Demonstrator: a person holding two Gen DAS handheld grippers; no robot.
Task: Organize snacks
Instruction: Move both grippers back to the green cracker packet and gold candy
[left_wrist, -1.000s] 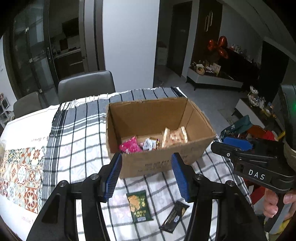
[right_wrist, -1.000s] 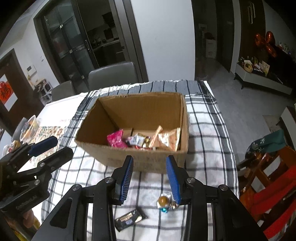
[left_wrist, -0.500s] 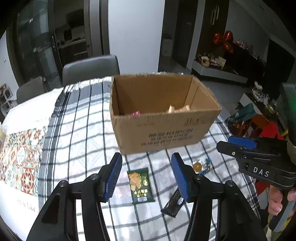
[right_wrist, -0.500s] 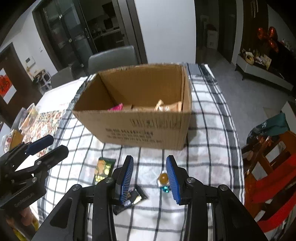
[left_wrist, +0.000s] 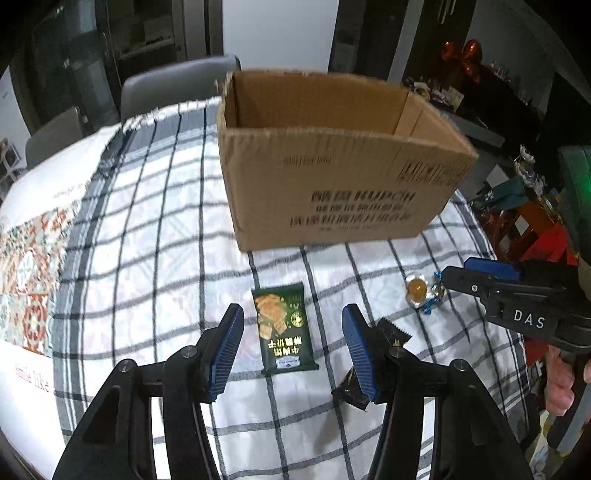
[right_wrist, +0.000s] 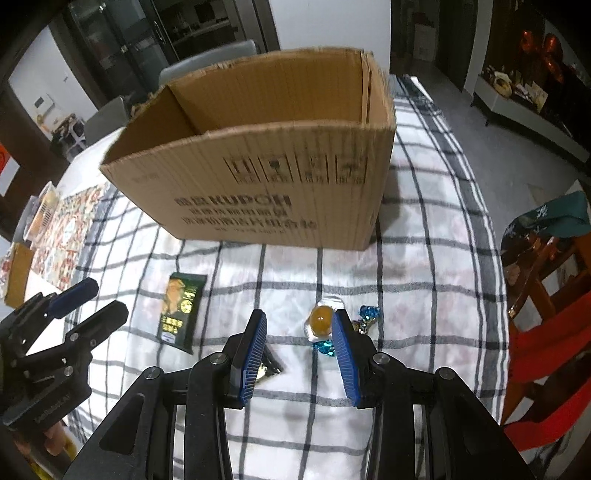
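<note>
An open cardboard box (left_wrist: 332, 184) stands on the checked cloth; it also shows in the right wrist view (right_wrist: 266, 177). Its contents are hidden by its near wall. A green snack packet (left_wrist: 283, 329) lies flat between the fingers of my open, empty left gripper (left_wrist: 293, 332); it also shows in the right wrist view (right_wrist: 181, 312). A dark wrapper (left_wrist: 369, 365) lies partly behind the left gripper's right finger. An amber candy with blue foil (right_wrist: 321, 323) lies just ahead of my open, empty right gripper (right_wrist: 299, 332), close to its right finger. The candy also shows in the left wrist view (left_wrist: 419, 290).
The checked cloth (left_wrist: 147, 240) covers a round table with a patterned mat (left_wrist: 26, 266) at the left. Grey chairs (left_wrist: 177, 85) stand behind the table. Red and wooden chairs (right_wrist: 546, 332) stand off its right edge. A tray of items (right_wrist: 40, 210) sits at the far left.
Both grippers have come down and forward towards the table. The box now hides its contents. The green packet sits between the left fingers and the candy near the right fingers.
</note>
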